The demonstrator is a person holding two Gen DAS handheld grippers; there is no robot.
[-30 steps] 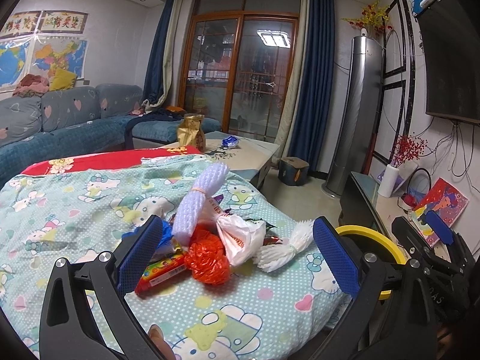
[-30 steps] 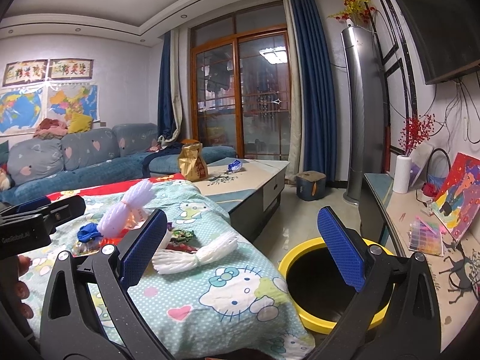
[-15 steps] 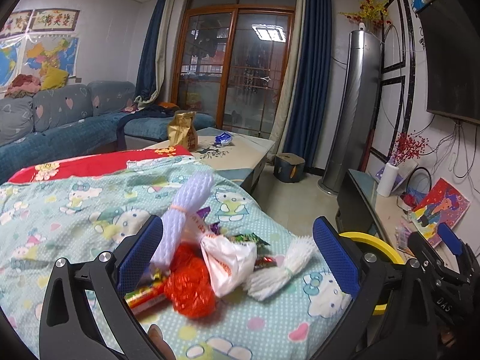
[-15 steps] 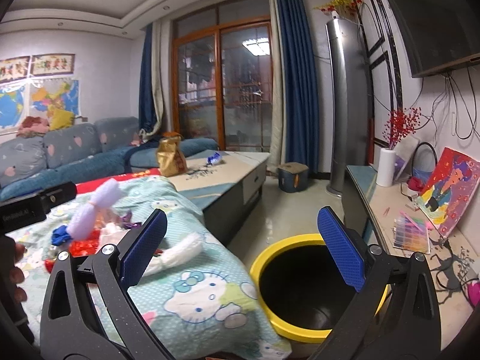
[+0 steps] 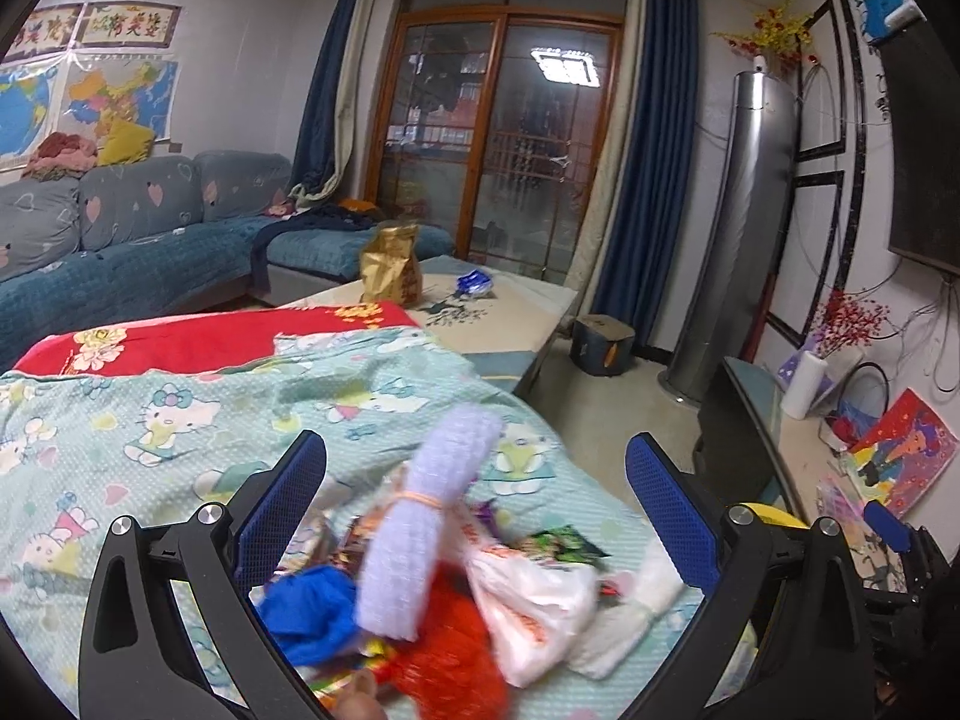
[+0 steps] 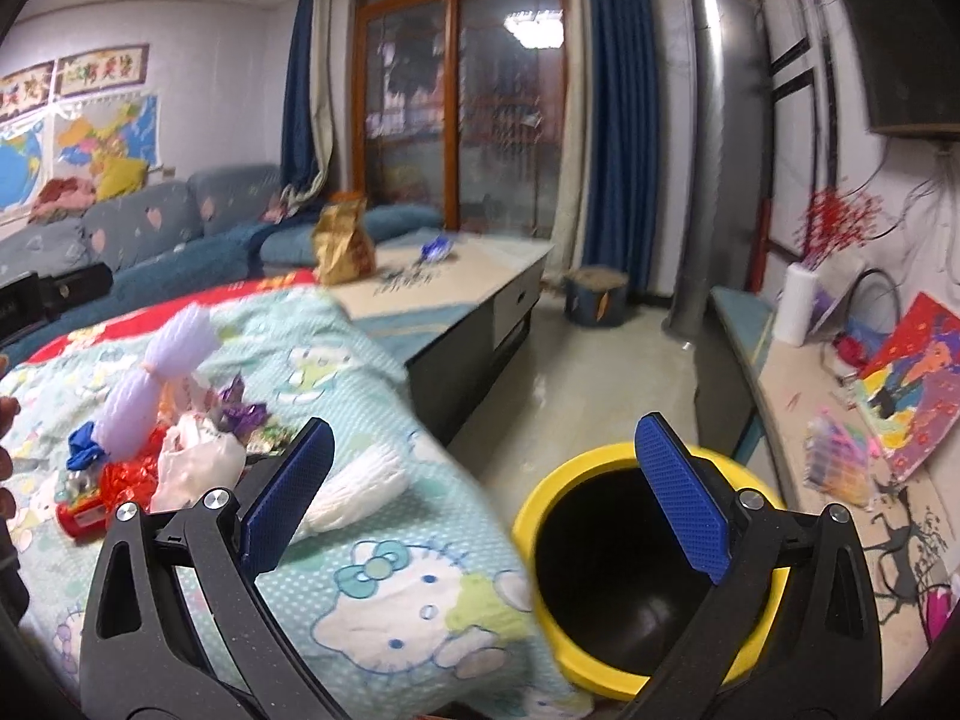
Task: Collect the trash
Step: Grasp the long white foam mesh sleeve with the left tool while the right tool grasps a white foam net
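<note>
A: How far along does the trash collecting look?

B: Barely begun, by the look of it. The whole pile of trash (image 5: 444, 588) lies on the cartoon-print blanket (image 5: 120, 450), near its right-hand edge. The yellow bin (image 6: 636, 576) stands on the floor just beside that edge, and what shows of its dark inside looks empty.

A: And the tools?

B: The left tool (image 5: 474, 516) is spread wide, holding nothing, and points straight at the pile. The right tool (image 6: 486, 498) is just as wide and also empty; it sits above the gap between blanket edge and bin, with one finger over the bin's rim.

A: What is in the pile?

B: A pale purple foam net roll (image 5: 426, 528) bound with a rubber band leans across the top. Under it lie a blue crumpled scrap (image 5: 312, 606), red crinkly plastic (image 5: 450, 654), a white plastic bag (image 5: 534, 606), some shiny candy wrappers (image 5: 564, 546) and, slightly apart to the right, a white foam net (image 6: 360, 492). All of it remains to be moved.

A: Anything in the way?

B: The pieces overlap, so pinching one may drag its neighbours, and the blanket is soft and could get caught in the grip. Beyond it a low worktop (image 6: 480, 270) carries a gold bag (image 6: 345, 240) and a blue wrapper (image 6: 437, 247). Whether those count as trash cannot be told. The path from pile to bin looks open.
</note>
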